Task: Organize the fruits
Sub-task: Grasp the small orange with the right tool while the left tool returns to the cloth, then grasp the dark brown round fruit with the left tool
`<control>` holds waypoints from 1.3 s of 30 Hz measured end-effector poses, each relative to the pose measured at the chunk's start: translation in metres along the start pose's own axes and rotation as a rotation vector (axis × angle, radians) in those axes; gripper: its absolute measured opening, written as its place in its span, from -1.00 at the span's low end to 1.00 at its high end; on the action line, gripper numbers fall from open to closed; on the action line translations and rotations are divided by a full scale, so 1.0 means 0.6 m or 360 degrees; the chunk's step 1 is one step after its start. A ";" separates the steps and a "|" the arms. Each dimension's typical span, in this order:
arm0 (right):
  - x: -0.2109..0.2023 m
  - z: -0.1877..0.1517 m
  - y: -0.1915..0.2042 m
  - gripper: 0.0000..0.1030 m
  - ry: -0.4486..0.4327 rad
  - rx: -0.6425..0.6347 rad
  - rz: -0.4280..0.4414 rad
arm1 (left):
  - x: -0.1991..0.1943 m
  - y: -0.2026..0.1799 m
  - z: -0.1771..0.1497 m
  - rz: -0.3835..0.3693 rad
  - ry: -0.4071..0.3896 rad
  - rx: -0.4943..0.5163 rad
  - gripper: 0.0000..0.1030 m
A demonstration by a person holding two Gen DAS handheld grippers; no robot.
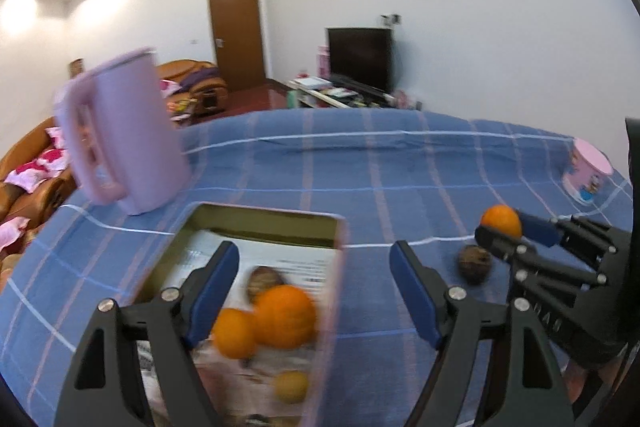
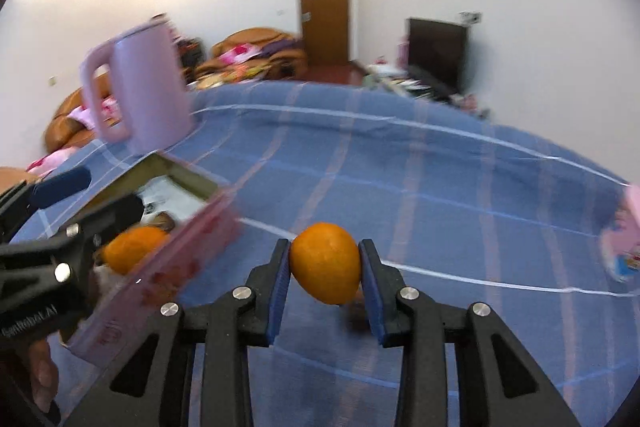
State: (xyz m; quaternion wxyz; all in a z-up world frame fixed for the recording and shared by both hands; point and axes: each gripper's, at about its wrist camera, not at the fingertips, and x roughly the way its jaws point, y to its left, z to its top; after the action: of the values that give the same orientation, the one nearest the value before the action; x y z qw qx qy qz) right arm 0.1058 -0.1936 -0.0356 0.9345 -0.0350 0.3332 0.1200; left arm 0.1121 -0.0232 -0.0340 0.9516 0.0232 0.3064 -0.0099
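Living room, worktop [image 2: 400, 187] under blue checked cloth. Right gripper [image 2: 325, 269] fingers clamped on an orange [image 2: 326, 263]; left gripper [image 1: 314, 291] fingers spread wide over the pink box [image 1: 324, 327] of fruit. Risk: round orange slipping, rolling off.

Pink kettle [image 1: 132, 139] on blue checked tablecloth [image 1: 360, 167], pink cup [image 1: 586, 173], television [image 1: 360, 57]
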 end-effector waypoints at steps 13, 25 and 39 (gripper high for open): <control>-0.011 -0.038 -0.130 -0.31 0.0069 0.0231 -0.0204 | 0.064 -0.163 0.003 -0.0224 0.0178 0.0201 0.55; -0.017 -0.042 -0.159 -0.30 0.0059 0.0324 -0.0189 | 0.126 -0.208 -0.008 -0.0273 0.0346 0.0286 0.34; -0.021 -0.051 -0.144 -0.30 0.0035 0.0291 -0.0121 | 0.128 -0.195 -0.016 -0.0332 0.0370 0.0214 -0.23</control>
State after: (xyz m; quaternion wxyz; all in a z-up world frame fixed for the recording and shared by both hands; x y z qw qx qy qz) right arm 0.0990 -0.2845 -0.0528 0.9340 0.0364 0.3515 0.0531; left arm 0.1652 -0.1398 -0.0912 0.8997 0.0558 0.4140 -0.1265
